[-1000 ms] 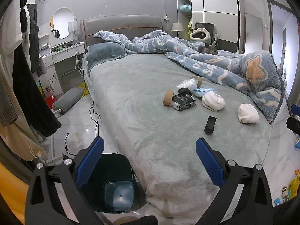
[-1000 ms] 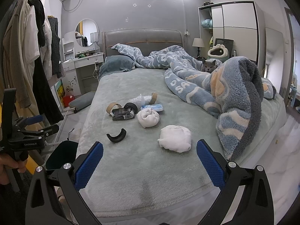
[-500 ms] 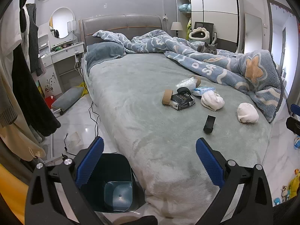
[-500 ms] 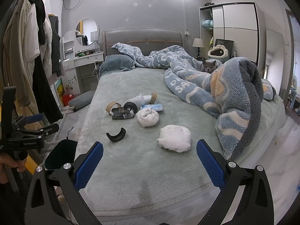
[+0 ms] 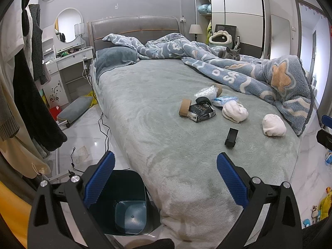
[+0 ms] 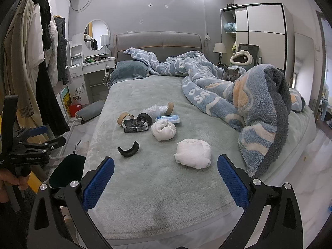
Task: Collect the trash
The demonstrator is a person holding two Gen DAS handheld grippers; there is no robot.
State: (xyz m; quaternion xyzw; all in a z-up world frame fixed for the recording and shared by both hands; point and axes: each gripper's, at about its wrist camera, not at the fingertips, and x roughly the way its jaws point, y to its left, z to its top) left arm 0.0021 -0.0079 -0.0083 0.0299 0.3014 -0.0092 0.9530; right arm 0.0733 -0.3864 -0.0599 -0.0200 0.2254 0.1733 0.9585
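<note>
Through the left wrist camera, your left gripper (image 5: 165, 177) stands with its jaws spread wide and nothing between them, poised over the foot of the bed (image 5: 157, 108). The dark bin (image 5: 126, 199) sits just under and behind its left finger, on the floor beside the bed corner. Ahead and to the right of that claw lie the black curved scrap (image 5: 231, 137), the black packet (image 5: 200, 112) touching a cardboard tape core (image 5: 184, 107), and two white wads (image 5: 234, 111). Through the right wrist camera, your right gripper (image 6: 165, 178) is likewise wide apart and empty, with the nearer white wad (image 6: 193, 153) straight ahead, just beyond its fingers, and the curved scrap ahead to the left. You look to be at the start: nothing picked up yet. The next move probably calls for lowering the right claw onto the nearer wad, closing gently, then carrying it left to the bin. Mind the cat (image 6: 230, 73) far ahead.
</note>
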